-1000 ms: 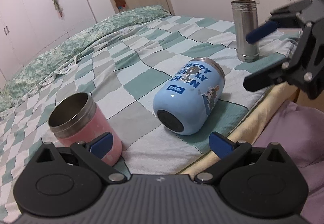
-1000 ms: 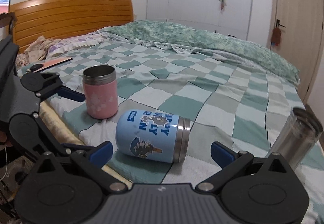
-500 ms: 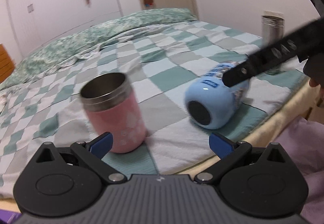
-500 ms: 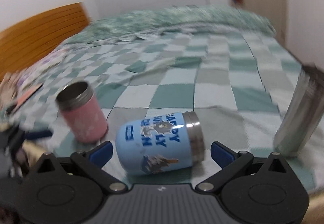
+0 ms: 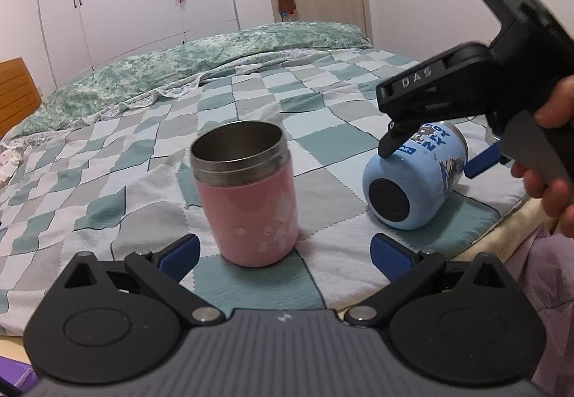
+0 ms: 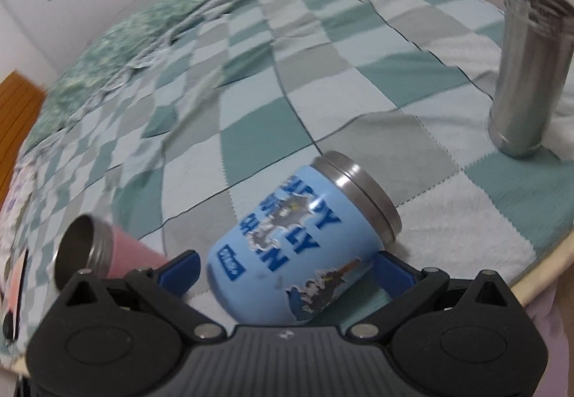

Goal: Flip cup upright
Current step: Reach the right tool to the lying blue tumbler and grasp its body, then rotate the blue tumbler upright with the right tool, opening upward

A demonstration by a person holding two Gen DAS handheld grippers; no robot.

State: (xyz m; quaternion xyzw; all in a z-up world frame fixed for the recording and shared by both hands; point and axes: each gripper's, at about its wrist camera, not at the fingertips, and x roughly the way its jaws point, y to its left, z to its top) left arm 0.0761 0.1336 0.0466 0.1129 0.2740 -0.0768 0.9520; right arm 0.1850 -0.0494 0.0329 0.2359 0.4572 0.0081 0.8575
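On the checkered bed [image 6: 358, 81], the right tool [image 6: 287, 267] straddles the toppled blue cup [image 6: 297, 253], unclenched; left tool [image 5: 283, 251] released.

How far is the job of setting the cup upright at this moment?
Nothing is finished: the blue cup lies on its side on the checked blanket, steel rim pointing away. In hand: the right tool is open, one finger on each side of the cup's body, not closed on it. The left tool is open in front of the pink cup, which stands upright. Left: grip the blue cup, turn it, set it down.
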